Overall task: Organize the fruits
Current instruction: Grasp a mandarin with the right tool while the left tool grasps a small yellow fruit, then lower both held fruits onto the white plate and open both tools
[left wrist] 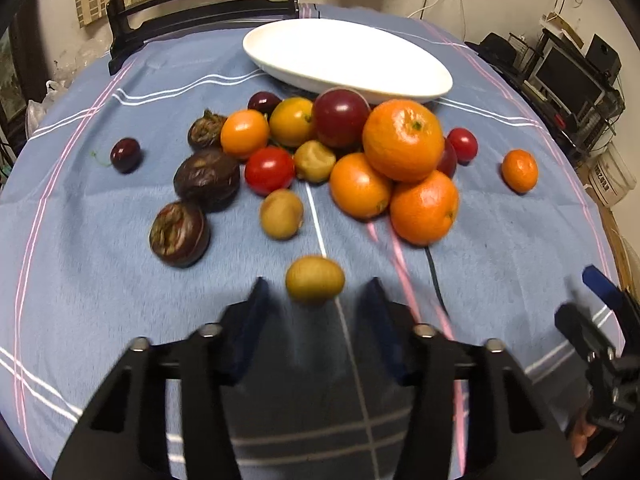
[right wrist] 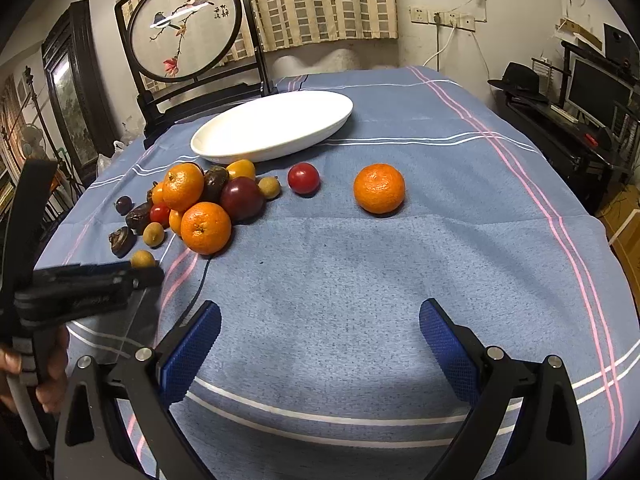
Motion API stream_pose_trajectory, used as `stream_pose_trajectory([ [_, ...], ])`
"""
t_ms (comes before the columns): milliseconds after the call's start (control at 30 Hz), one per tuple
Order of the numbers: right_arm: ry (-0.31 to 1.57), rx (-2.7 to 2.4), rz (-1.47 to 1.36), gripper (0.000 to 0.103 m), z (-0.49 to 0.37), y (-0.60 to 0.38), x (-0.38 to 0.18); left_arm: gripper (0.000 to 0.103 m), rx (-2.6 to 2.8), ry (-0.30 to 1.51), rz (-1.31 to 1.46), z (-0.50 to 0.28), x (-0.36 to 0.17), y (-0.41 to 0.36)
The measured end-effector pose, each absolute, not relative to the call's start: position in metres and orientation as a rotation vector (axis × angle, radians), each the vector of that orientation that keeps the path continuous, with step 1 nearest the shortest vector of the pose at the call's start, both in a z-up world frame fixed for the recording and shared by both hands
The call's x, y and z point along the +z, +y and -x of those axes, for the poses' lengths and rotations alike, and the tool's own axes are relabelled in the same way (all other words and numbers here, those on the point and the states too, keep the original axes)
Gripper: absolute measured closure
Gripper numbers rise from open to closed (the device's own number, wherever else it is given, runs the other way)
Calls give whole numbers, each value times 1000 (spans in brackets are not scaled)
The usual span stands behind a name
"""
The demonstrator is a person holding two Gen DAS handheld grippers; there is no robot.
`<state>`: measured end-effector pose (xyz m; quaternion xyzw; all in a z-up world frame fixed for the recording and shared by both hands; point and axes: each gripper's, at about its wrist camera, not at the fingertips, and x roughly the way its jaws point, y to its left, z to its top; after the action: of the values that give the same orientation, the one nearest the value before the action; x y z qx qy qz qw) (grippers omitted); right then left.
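A heap of fruit lies on the blue cloth before a white oval plate (left wrist: pixel 348 54) that also shows in the right wrist view (right wrist: pixel 276 124): tangerines (left wrist: pixel 402 140), a red plum (left wrist: pixel 340 118), cherry tomatoes (left wrist: pixel 269 170), dark passion fruits (left wrist: pixel 206 179) and small tan longans. My left gripper (left wrist: pixel 316 296) is open, its tips either side of a lone longan (left wrist: pixel 315 279), not touching it. My right gripper (right wrist: pixel 320 320) is open and empty over bare cloth, well short of a lone tangerine (right wrist: pixel 379 188) and a cherry tomato (right wrist: pixel 303 178).
A round embroidered screen on a black stand (right wrist: pixel 188 28) stands behind the plate. A thin black cable (left wrist: pixel 434 276) runs on the cloth from the heap toward me. A dark cherry (left wrist: pixel 125 155) lies apart at the left. Shelves and a monitor (right wrist: pixel 600 92) stand beyond the table's right edge.
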<state>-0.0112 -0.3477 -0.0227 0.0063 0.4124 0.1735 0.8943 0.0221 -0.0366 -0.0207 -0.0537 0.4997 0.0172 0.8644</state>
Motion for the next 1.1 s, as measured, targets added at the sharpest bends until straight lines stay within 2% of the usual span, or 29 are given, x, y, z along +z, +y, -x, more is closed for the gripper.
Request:
stream_pose_trajectory([
  [33,855,359,-11,3,11,-348,-23,75,37,1043,99,-24,-20,-37],
  [200,854,340,31,3,2,-350,-20,75,0,1027,94,-17,-10,-34],
  [433,891,235,156,4,-56,-350,-25,75,7,981,91,-9,2,-18],
  [500,904,232,161,13,-74,-349,-28,75,13,978,97,-8,3,-13],
  [633,900,218,179,17,-101,-342,-33,75,21,981,100,-10,3,-4],
  [733,953,247,124,45,-118,-343,-43,75,13,976,94,-16,5,2],
  [767,965,287,102,60,-119,-341,-44,75,11,975,93,-19,7,4],
  [933,974,286,160,63,-118,-324,-42,75,-1,973,109,-38,15,13],
  [1100,929,386,41,63,-119,-317,-14,75,-25,953,121,-72,34,14],
])
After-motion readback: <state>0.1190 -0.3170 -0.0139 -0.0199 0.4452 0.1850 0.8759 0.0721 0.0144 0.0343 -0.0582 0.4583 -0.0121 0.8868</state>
